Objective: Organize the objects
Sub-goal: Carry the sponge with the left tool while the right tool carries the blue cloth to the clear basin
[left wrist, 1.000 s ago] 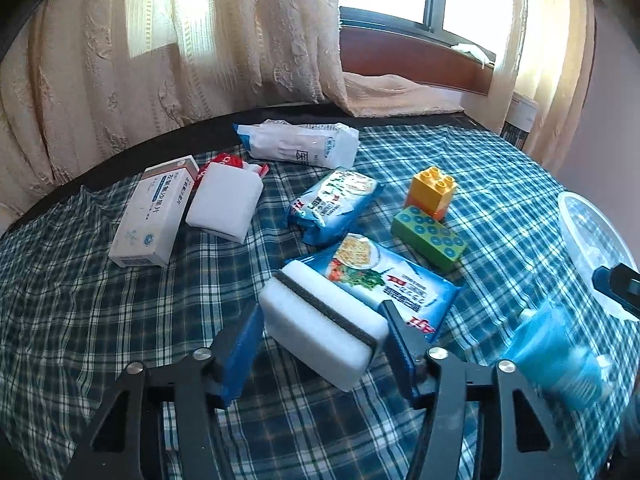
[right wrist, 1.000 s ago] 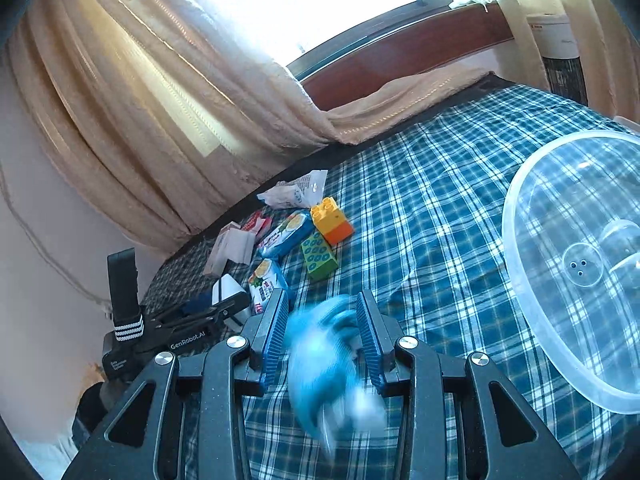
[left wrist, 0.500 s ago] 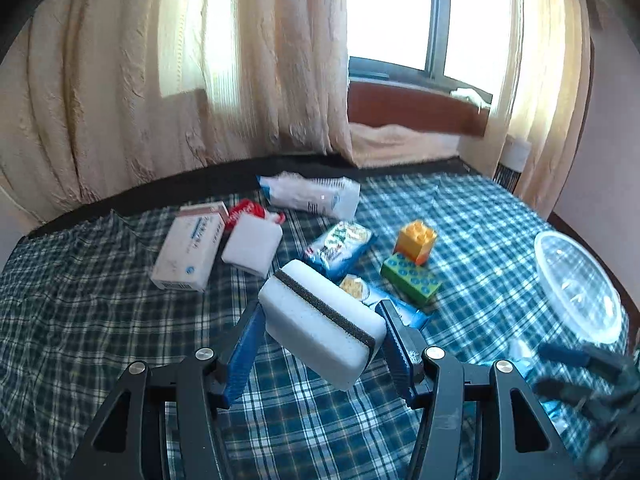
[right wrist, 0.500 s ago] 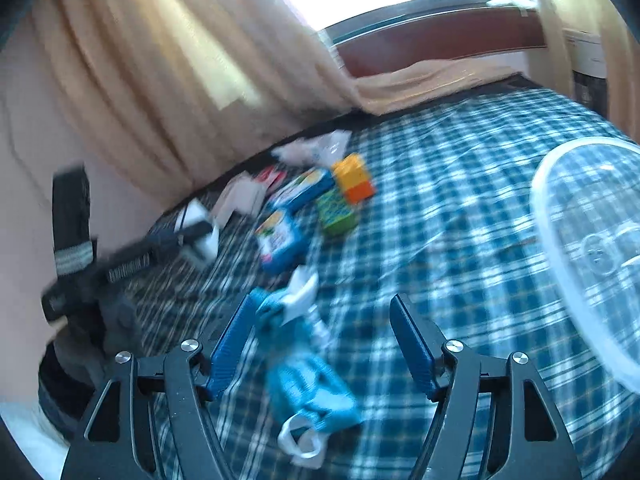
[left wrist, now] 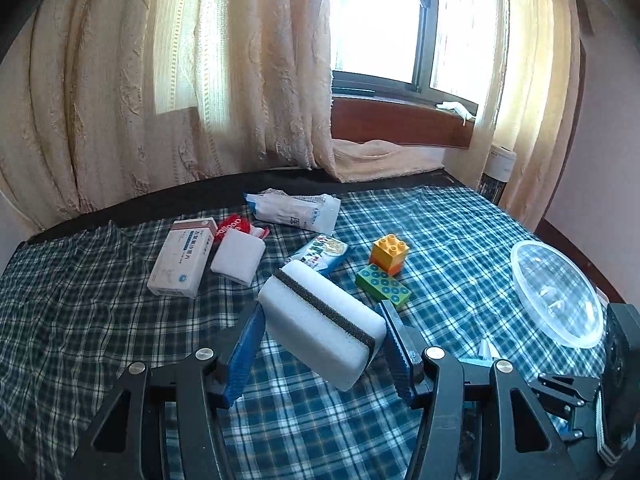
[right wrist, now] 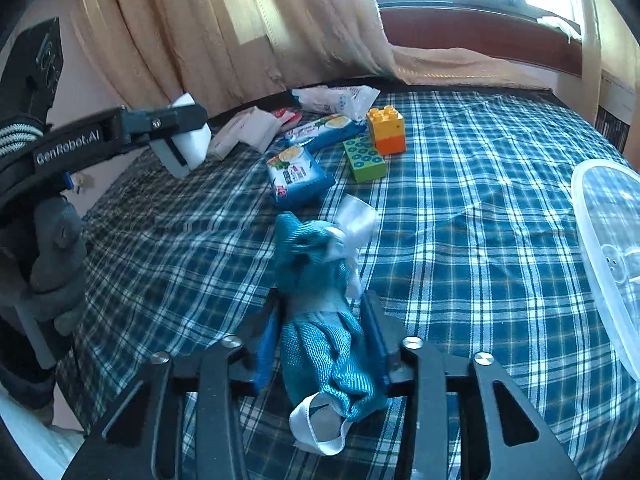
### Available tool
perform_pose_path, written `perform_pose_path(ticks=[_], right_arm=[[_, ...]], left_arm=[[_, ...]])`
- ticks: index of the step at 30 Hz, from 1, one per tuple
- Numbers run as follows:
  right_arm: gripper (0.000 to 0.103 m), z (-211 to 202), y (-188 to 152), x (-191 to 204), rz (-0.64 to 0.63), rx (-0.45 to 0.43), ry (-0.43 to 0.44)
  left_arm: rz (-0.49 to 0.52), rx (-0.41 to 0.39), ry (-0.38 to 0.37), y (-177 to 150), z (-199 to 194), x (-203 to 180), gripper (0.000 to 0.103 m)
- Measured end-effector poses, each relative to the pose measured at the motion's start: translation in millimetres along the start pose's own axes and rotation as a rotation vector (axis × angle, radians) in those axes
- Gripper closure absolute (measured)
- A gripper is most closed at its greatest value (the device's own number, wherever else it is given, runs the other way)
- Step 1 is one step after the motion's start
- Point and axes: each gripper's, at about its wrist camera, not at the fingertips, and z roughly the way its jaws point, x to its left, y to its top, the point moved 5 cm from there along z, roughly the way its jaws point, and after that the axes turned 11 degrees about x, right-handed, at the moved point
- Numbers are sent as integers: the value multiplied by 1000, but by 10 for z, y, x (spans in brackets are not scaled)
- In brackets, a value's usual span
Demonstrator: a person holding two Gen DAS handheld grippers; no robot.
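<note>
My left gripper (left wrist: 321, 310) is shut on a white sponge (left wrist: 320, 332) with a dark stripe and holds it tilted above the checked cloth (left wrist: 100, 320). The right wrist view shows that sponge (right wrist: 196, 146) in the air at the left, with a gloved hand (right wrist: 56, 256) below it. A blue mesh pouch (right wrist: 316, 248) with white ribbon lies lengthwise on the cloth. My right gripper (right wrist: 322, 300) is closing on it, and its blue pads (right wrist: 270, 332) touch the pouch's sides near its lower half.
A clear plastic bowl (left wrist: 556, 292) sits at the right edge. Mid-cloth lie an orange-yellow brick (left wrist: 389, 254), a green brick (left wrist: 383, 290) and blue snack packs (right wrist: 298, 176). Further back are a white box (left wrist: 178, 262), a flat white sponge (left wrist: 239, 254) and a tissue pack (left wrist: 296, 210). Curtains hang behind.
The left gripper rose with the sponge, so the table items look farther away. The right gripper opened, left the pouch on the cloth, then closed around it again.
</note>
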Motion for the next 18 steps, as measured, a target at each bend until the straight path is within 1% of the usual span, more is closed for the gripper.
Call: perform_pose_path(ticks=[4, 8, 14, 18], right_arm=[[65, -207, 54, -113, 50, -66, 16], [65, -437, 84, -264, 95, -132, -4], [65, -877, 65, -689, 202, -248, -78], [65, -1103, 11, -1040, 289, -297, -140]], left_arm=[[22, -13, -19, 23, -54, -157, 43], [55, -20, -46, 55, -73, -354, 43], [103, -9, -90, 102, -13, -715, 43], [147, -4, -123, 131, 44, -1008, 42]])
